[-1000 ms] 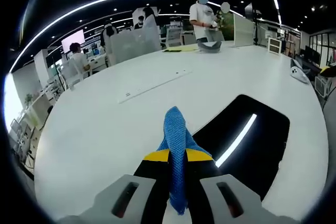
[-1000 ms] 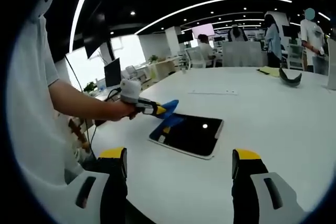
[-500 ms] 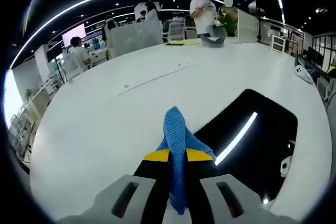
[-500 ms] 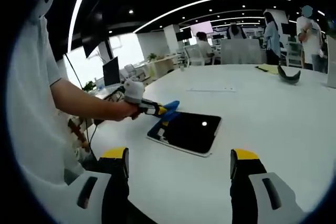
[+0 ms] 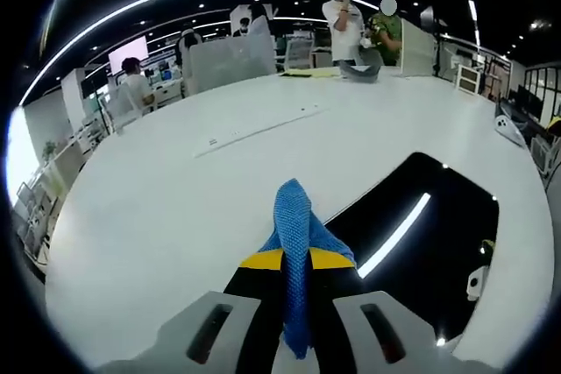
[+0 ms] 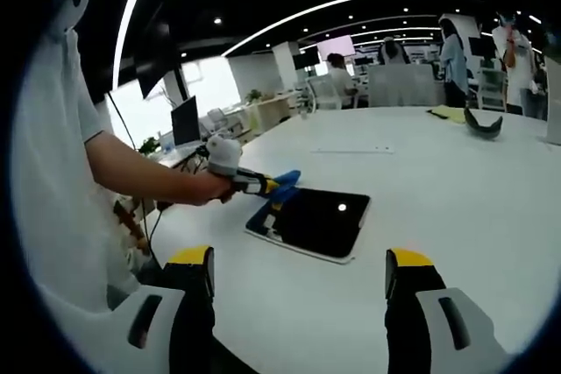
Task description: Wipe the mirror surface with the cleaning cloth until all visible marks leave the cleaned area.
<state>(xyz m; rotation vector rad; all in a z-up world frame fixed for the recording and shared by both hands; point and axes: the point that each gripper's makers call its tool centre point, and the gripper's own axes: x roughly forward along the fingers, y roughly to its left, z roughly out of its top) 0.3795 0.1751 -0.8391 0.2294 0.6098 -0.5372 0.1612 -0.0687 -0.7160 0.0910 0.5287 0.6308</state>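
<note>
The mirror [image 6: 311, 222] lay flat on the white table [image 6: 456, 190], its long axis running away to the right of the left gripper [image 5: 296, 262], which was clamped on the blue cleaning cloth [image 5: 294, 243]. The cloth tip was held at the mirror's near left edge — whether touching could not be told. The right gripper [image 6: 298, 273] was held back, jaws wide apart and empty — plainly the farther one.

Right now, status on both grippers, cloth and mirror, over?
Left gripper shut on blue cloth, at near edge of mirror. Right gripper open, holding nothing, hanging back. Nothing on the white table blocks the mirror.
</note>
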